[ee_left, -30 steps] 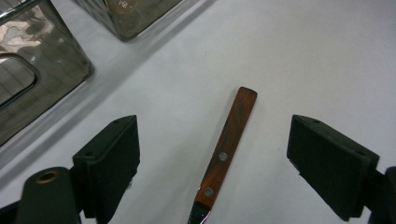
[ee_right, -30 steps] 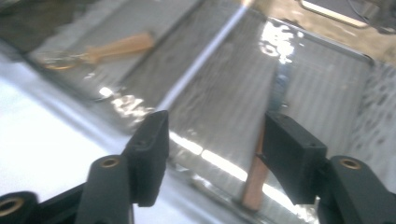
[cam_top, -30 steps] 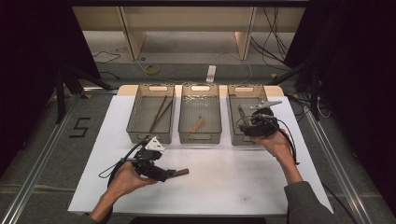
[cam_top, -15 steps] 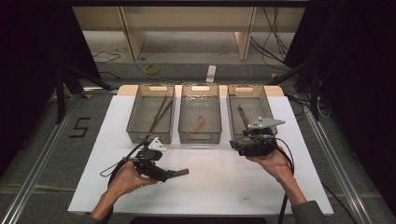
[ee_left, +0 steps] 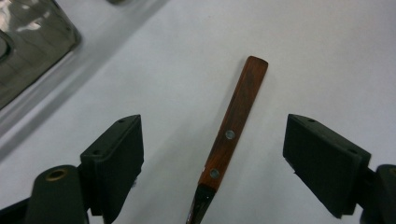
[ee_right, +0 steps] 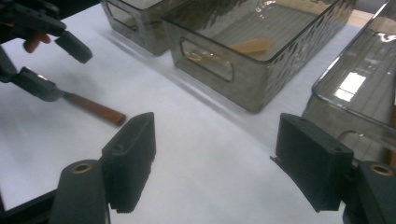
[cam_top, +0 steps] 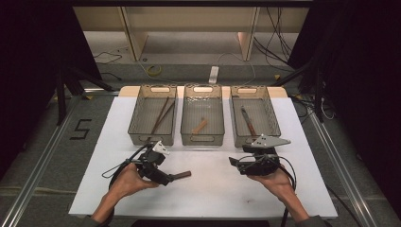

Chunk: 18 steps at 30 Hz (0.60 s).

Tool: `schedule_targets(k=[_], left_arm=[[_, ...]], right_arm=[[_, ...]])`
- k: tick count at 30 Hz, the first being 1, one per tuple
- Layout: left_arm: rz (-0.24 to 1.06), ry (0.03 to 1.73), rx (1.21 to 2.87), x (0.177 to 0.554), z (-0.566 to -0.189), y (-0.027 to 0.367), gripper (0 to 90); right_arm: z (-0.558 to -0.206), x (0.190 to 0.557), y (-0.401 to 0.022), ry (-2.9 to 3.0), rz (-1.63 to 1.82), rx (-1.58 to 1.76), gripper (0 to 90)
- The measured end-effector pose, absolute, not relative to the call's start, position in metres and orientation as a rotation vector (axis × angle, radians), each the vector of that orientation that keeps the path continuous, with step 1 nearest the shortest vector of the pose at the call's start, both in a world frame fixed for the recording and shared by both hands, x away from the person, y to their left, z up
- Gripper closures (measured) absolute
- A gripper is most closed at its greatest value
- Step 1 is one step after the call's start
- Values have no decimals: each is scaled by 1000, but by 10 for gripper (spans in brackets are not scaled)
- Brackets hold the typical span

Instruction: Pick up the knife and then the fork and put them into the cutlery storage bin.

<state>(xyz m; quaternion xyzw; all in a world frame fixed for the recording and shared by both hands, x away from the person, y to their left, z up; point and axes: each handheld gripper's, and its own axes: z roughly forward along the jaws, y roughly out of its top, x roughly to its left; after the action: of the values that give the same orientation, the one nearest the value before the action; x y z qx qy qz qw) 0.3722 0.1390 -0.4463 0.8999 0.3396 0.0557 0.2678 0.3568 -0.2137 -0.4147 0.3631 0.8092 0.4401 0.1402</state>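
A knife with a brown wooden handle [ee_left: 236,114] lies flat on the white table [cam_top: 213,198]. My left gripper [cam_top: 165,177] rests low over it, and its jaws stand wide on either side of the handle without touching it. In the right gripper view the same handle [ee_right: 97,110] sticks out past the left gripper [ee_right: 46,56]. My right gripper [cam_top: 235,164] hovers in front of the right bin [cam_top: 272,113] and points left. Its jaws have just been opening, and between them is only bare table [ee_right: 219,154].
Three clear bins stand in a row at the back of the table. The left bin [cam_top: 137,118] holds thin brown sticks, the middle bin [cam_top: 185,118] a short wooden piece [cam_top: 199,126], the right one a dark-handled utensil [cam_top: 247,120]. Cables trail from both grippers.
My right gripper has come away from the right bin, toward the near edge and a little left, and its jaws stand wider. The left gripper and the knife have not moved.
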Motion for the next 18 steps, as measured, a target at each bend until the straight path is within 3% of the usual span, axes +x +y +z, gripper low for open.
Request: schedule_targets(k=[18], left_arm=[[70, 923, 2608, 375, -456, 131, 383]], right_arm=[[-422, 333, -214, 2381, 1265, 1008, 276]])
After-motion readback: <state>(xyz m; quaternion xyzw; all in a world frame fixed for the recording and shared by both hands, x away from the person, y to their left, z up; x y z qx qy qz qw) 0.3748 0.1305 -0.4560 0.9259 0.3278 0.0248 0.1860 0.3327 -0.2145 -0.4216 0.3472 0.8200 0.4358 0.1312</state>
